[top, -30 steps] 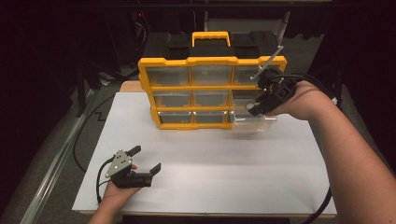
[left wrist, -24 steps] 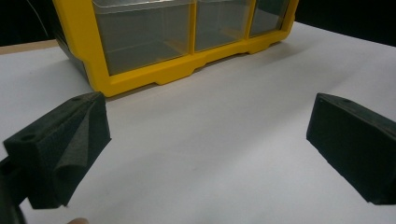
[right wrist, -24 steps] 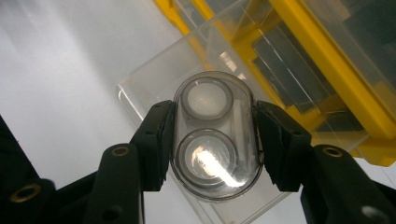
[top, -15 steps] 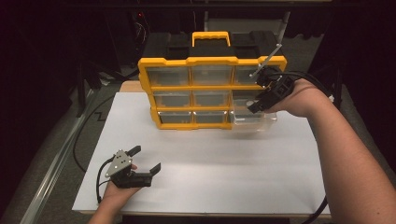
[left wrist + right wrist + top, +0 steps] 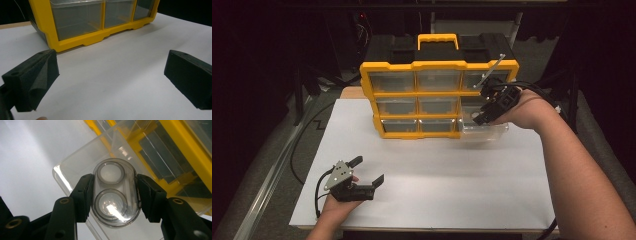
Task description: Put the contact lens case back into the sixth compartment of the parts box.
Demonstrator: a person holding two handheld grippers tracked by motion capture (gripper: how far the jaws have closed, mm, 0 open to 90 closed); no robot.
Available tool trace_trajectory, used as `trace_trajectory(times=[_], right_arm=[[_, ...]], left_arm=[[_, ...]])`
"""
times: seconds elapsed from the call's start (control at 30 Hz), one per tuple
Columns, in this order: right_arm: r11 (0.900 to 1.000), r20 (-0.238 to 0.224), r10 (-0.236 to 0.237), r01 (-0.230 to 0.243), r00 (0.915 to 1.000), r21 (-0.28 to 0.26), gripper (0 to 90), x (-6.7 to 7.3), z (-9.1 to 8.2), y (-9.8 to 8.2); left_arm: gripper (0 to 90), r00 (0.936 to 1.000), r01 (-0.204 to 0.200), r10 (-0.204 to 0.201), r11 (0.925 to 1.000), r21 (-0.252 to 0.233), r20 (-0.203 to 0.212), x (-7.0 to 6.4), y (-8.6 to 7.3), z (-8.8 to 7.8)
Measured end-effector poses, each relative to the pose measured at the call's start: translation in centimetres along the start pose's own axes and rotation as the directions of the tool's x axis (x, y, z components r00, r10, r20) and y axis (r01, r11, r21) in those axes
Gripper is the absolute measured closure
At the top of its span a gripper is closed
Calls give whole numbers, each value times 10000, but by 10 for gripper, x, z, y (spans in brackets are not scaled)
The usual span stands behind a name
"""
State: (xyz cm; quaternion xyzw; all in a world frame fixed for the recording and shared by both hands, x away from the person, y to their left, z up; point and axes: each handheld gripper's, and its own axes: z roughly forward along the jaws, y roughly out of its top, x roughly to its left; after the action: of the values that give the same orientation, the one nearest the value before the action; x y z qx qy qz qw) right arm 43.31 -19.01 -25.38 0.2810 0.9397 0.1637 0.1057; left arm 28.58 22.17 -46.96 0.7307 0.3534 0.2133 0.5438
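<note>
A yellow organizer (image 5: 422, 100) with clear drawers stands upright at the back of the white table (image 5: 437, 185). Its bottom right drawer (image 5: 486, 131) is pulled out onto the table. My right gripper (image 5: 482, 114) hovers just over that drawer, shut on a clear oval case (image 5: 115, 192) with two round rings inside. In the right gripper view the pads (image 5: 83, 195) press the case's two long sides, and the open drawer (image 5: 80, 162) lies right behind it. My left gripper (image 5: 368, 170) rests low at the front left, open with nothing between its jaws, and faces the organizer's bottom row (image 5: 82, 37).
A black toolbox (image 5: 392, 47) with a yellow handle (image 5: 438, 40) stands behind the organizer. Cables trail off the table at the left and right. Dark floor surrounds the table, whose front edge runs just behind my left hand.
</note>
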Motion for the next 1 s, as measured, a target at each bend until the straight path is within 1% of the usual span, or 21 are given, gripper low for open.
trace_trajectory(times=[0.03,0.17,0.2,0.27,0.4,0.5,0.53,0.57,0.6,0.63,0.67,0.8,0.87,1.0], right_arm=[[9999,-53,104,-104,9999,-2,500,0,1,0],[10000,-9,42,-42,10000,87,499,0,4,-1],[9999,-35,97,-97,9999,74,499,0,4,-2],[10000,16,5,-5,10000,11,499,-1,4,-2],[9999,49,104,-104,9999,-54,499,-3,5,-3],[9995,38,187,-186,9998,-241,494,-4,4,-2],[9993,29,147,-146,9999,-333,452,-4,2,-2],[9988,-64,47,-50,10000,-496,350,-5,0,-1],[9985,-200,199,-209,9996,-504,275,-7,-3,1],[9975,-443,463,-485,9979,-506,216,-8,-6,1],[9968,-663,558,-595,9962,-538,181,-9,-9,1],[9976,-591,533,-557,9968,-408,143,-4,-17,-4],[9980,-470,545,-559,9974,-293,140,-2,-19,-8],[9979,-389,602,-611,9974,-219,140,3,-25,-21]], left_arm=[[7,10000,29,-29,10000,-18,2,0,0,0],[7,10000,60,-61,10000,-49,-16,1,0,-1],[7,10000,64,-64,10000,-24,-22,1,0,-1],[7,10000,73,-73,10000,-22,-19,1,0,-1],[7,10000,41,-41,10000,-45,-1,1,0,0],[7,10000,74,-74,10000,-58,-20,1,0,-1],[7,10000,81,-81,10000,-58,-26,1,0,-1],[8,10000,88,-88,9999,-56,-36,1,0,-1],[8,9999,97,-97,9999,-71,-35,1,0,-1],[8,9999,101,-101,9999,-72,-38,2,0,-1],[8,9999,106,-106,9999,-74,-40,2,0,-1],[8,10000,74,-74,10000,-22,-34,1,0,-1],[8,10000,58,-58,10000,-27,-40,1,0,0],[8,9999,108,-108,9999,-24,-60,2,0,0]])
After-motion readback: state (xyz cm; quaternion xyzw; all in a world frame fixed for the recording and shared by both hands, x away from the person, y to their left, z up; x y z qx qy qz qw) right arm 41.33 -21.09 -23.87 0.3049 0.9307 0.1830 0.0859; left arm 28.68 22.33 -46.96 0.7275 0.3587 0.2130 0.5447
